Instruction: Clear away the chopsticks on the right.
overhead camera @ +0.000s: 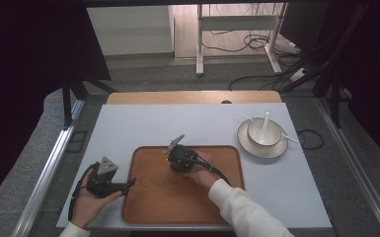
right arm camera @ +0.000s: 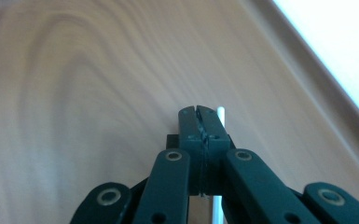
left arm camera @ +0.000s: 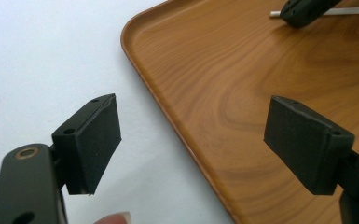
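Chopstick [right arm camera: 221, 114], white: clamped in right gripper [right arm camera: 199, 122], low over wooden tray [overhead camera: 148, 207]. Left gripper [left arm camera: 191, 144]: jaws spread, empty, at tray's near-left edge.

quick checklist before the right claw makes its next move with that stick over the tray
1. Right claw shut on the white stick: ok.
2. Stick above the wooden tray: ok.
3. Stick resting on the tray floor: cannot tell.
4. Left claw open at the tray's left rim, apart from the stick: ok.
5. Bowl with spoon on its plate, off the tray: ok.
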### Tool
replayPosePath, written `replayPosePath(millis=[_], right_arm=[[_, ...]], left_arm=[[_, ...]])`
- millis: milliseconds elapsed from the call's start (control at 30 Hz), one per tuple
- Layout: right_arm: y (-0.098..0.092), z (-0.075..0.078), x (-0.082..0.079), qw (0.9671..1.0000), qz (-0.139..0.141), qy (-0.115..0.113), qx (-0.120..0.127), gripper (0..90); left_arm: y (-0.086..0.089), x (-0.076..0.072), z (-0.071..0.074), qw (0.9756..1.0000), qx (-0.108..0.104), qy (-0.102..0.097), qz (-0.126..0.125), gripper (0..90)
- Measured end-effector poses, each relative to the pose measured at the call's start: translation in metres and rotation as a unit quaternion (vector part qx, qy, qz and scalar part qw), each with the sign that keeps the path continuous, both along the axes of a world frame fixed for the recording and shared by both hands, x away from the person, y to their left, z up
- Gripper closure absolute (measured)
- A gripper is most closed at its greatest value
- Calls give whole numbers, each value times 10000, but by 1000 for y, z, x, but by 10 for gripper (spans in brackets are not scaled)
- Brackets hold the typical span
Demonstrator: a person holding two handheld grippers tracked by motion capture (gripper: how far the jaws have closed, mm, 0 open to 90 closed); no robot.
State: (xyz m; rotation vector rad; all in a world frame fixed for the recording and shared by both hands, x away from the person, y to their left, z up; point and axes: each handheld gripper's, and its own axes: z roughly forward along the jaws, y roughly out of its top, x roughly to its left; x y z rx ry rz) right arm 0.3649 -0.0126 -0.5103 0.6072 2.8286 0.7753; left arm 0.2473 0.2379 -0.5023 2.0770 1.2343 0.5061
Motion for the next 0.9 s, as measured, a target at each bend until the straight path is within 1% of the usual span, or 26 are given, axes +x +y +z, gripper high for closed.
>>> replayPosePath(millis=[33,67,100,167,200,233,267,333,400,433,600,667,733,767,800,833,900], right_arm=[[0,0,0,10000,0,0,0,896],[-5,0,4,9999,-133,-14,7,896],[-5,0,4,9999,-133,-14,7,896],[-11,1,8,9996,-272,-15,-17,897],[-11,1,8,9996,-272,-15,-17,897],[-15,1,10,9993,-376,-23,-22,897],[-17,2,10,9991,-420,-43,-45,897],[-19,2,12,9990,-432,-82,-68,897],[-23,2,13,9986,-511,-60,-82,897],[-27,2,14,9984,-563,-68,-82,897],[-36,3,15,9976,-672,-97,-135,897],[-42,3,15,9969,-765,-120,-172,897],[-44,4,15,9966,-786,-134,-198,897],[-49,4,15,9963,-827,-130,-210,897],[-49,4,15,9963,-827,-130,-210,897],[-55,4,15,9959,-854,-166,-246,897],[-58,5,15,9957,-877,-157,-246,897]], left_arm=[[0,0,0,10000,3,6,-1,183],[0,0,-1,10000,19,12,-7,183],[0,0,-1,10000,29,16,-8,183],[0,0,-1,10000,38,19,-8,182],[0,0,-1,10000,37,14,-4,182],[0,0,-1,10000,33,9,0,183],[0,0,-1,10000,32,5,2,183],[0,0,-1,10000,39,6,-1,183],[0,0,-1,10000,47,8,-5,183],[0,0,-1,10000,49,10,-4,182],[1,0,-1,10000,52,8,6,183],[1,0,-1,10000,57,5,13,183],[1,0,-2,10000,58,5,14,183],[1,0,-2,10000,62,7,15,183],[1,0,-1,10000,66,6,13,183],[1,0,-1,10000,72,4,6,182],[0,0,-1,10000,77,2,2,182]])
